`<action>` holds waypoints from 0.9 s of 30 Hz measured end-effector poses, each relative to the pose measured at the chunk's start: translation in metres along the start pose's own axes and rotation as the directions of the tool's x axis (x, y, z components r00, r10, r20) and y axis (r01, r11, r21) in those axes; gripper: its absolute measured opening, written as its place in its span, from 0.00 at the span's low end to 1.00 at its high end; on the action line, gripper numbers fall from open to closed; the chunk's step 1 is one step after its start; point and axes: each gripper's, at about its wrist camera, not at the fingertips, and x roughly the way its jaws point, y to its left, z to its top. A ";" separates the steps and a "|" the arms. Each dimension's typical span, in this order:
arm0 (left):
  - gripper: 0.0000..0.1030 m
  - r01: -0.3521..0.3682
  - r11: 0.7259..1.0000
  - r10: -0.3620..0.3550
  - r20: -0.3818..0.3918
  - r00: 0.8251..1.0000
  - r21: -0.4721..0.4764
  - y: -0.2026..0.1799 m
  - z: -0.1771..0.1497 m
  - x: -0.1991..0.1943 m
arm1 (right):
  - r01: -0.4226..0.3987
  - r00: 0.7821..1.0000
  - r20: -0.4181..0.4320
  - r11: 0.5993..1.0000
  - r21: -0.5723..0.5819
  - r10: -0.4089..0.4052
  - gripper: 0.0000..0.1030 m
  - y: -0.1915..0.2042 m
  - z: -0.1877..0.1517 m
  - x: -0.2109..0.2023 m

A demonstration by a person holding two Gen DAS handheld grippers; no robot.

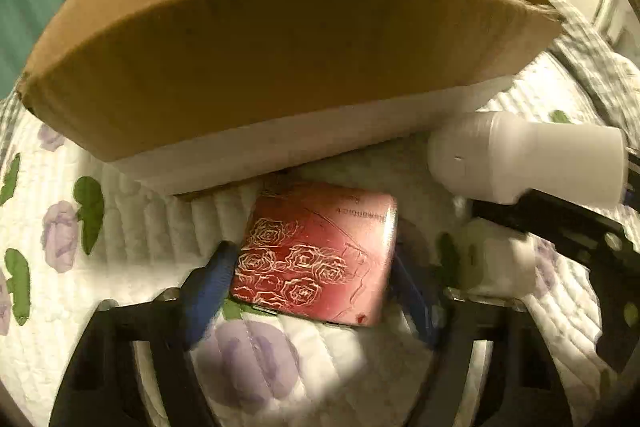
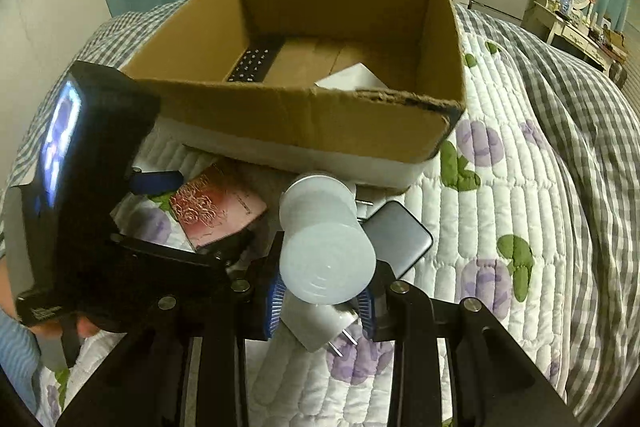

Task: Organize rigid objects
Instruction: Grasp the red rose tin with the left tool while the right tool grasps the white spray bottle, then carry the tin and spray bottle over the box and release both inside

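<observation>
A red case with white rose drawings (image 1: 316, 259) lies on the quilt in front of the cardboard box (image 1: 280, 67). My left gripper (image 1: 316, 279) has its blue fingers against both sides of the case. In the right wrist view the same case (image 2: 216, 207) lies left of centre. My right gripper (image 2: 322, 301) is shut on a white plastic bottle (image 2: 324, 251) and holds it above the quilt, near the box (image 2: 304, 119). The bottle also shows at the right of the left wrist view (image 1: 528, 157).
A white plug adapter (image 2: 324, 327) and a grey flat device (image 2: 396, 239) lie under the bottle. The box holds a black remote (image 2: 254, 61) and a white item (image 2: 352, 77). The floral quilt (image 2: 500, 227) extends right, with a checked blanket (image 2: 580, 131) beyond.
</observation>
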 end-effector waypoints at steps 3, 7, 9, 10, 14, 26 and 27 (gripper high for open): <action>0.73 -0.005 1.000 0.005 0.001 1.000 0.014 -0.006 -0.010 -0.005 | 0.000 1.000 0.004 1.000 -0.005 0.000 0.29 0.002 -0.002 -0.006; 0.72 -0.005 1.000 0.005 0.010 1.000 0.002 -0.007 -0.020 -0.015 | 0.003 1.000 0.014 1.000 -0.019 -0.002 0.28 0.006 -0.004 -0.018; 0.72 -0.002 1.000 0.002 0.021 1.000 -0.019 -0.004 -0.025 -0.021 | 0.013 1.000 0.026 1.000 -0.022 -0.013 0.28 0.007 -0.004 -0.027; 0.72 0.001 1.000 0.000 0.028 1.000 -0.029 -0.003 -0.027 -0.024 | 0.010 0.999 0.032 1.000 -0.018 -0.009 0.27 0.007 -0.004 -0.032; 0.71 0.004 0.998 -0.002 0.036 0.999 -0.060 -0.001 -0.039 -0.035 | 0.010 0.999 0.043 1.000 -0.005 -0.009 0.15 0.005 -0.006 -0.045; 0.71 0.003 0.998 -0.001 0.035 0.999 -0.064 0.005 -0.032 -0.046 | -0.047 0.998 0.052 0.998 0.035 0.046 0.23 -0.006 -0.018 -0.041; 0.71 0.007 0.998 -0.005 0.035 0.999 -0.069 0.005 -0.032 -0.047 | -0.042 0.998 0.055 0.999 0.033 0.041 0.31 -0.006 -0.020 -0.039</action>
